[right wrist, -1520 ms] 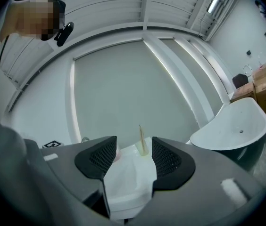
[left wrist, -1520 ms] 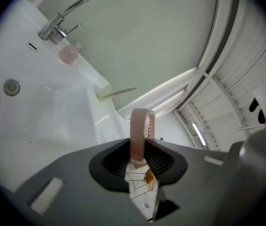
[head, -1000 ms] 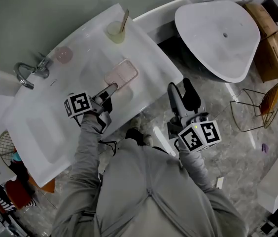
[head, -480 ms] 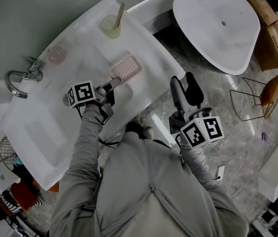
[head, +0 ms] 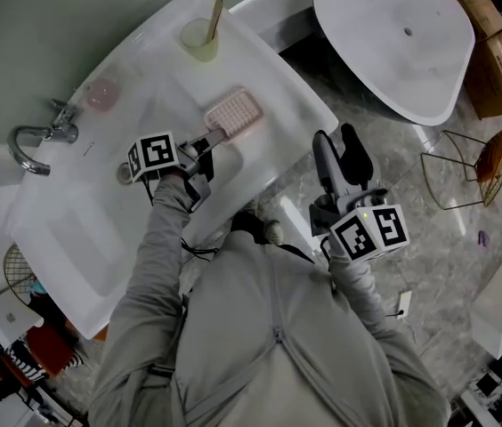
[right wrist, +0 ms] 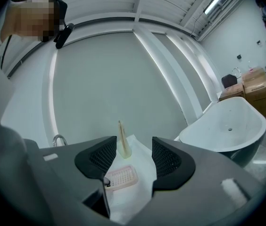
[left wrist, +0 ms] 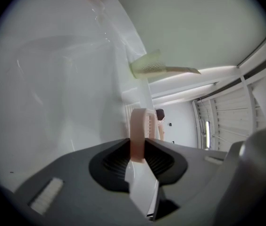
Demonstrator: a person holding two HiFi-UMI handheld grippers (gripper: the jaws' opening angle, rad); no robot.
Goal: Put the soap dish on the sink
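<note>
The pink ribbed soap dish [head: 231, 114] sits low over the flat right ledge of the white sink [head: 64, 238]; I cannot tell whether it touches. My left gripper [head: 208, 140] is shut on the dish's near edge. In the left gripper view the pink rim [left wrist: 137, 131] stands pinched between the two pads of the left gripper [left wrist: 137, 157]. My right gripper [head: 340, 160] hangs off the sink's front edge over the floor, open and holding nothing. Past the jaws of the right gripper [right wrist: 130, 157] the soap dish [right wrist: 121, 177] shows flat on the ledge.
A pale cup with a toothbrush [head: 199, 38] stands at the ledge's far corner. A chrome faucet [head: 33, 139] and a small pink item [head: 102, 93] are at the sink's back. A white bathtub [head: 393, 38], cardboard boxes [head: 496, 56] and a wire rack [head: 473, 176] lie to the right.
The left gripper has carried the soap dish down and a little farther out onto the sink's right ledge. The right gripper has stayed where it was.
</note>
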